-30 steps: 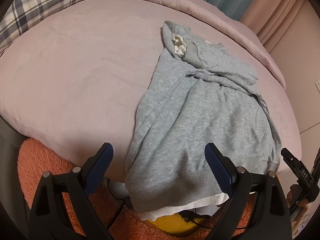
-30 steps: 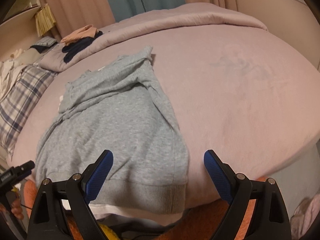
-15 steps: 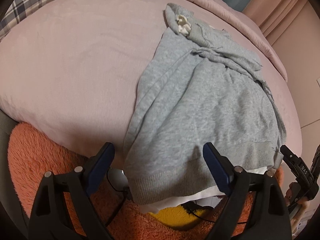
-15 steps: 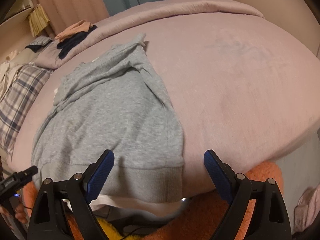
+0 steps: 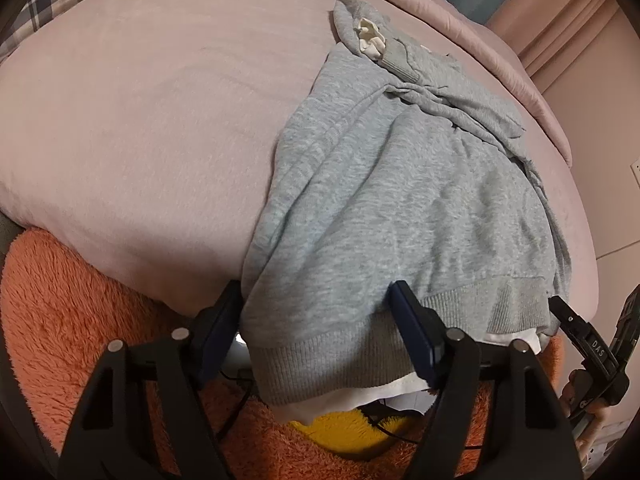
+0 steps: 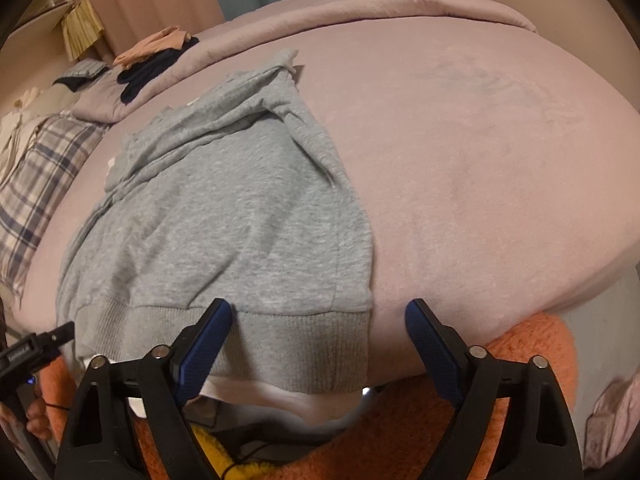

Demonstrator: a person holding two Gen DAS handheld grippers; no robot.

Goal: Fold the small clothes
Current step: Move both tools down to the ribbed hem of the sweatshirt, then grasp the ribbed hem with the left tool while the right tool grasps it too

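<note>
A grey sweatshirt (image 5: 400, 200) lies on the pink bed (image 5: 140, 120), its ribbed hem hanging over the near edge with a white layer under it. It also shows in the right wrist view (image 6: 224, 216). My left gripper (image 5: 316, 332) is open, its fingers either side of the hem's left corner, not closed on it. My right gripper (image 6: 316, 340) is open, its fingers straddling the hem's right corner. The sleeves are folded across the chest.
An orange fluffy rug (image 5: 60, 300) lies below the bed edge, with a yellow item (image 5: 340, 428) and black cables. A plaid pillow (image 6: 36, 168) and a pile of clothes (image 6: 152, 60) sit at the far side. Curtains hang behind the bed.
Both grippers have moved forward and down to the sweatshirt's hem. The left gripper's fingers have narrowed around the left corner. The sweatshirt has not moved.
</note>
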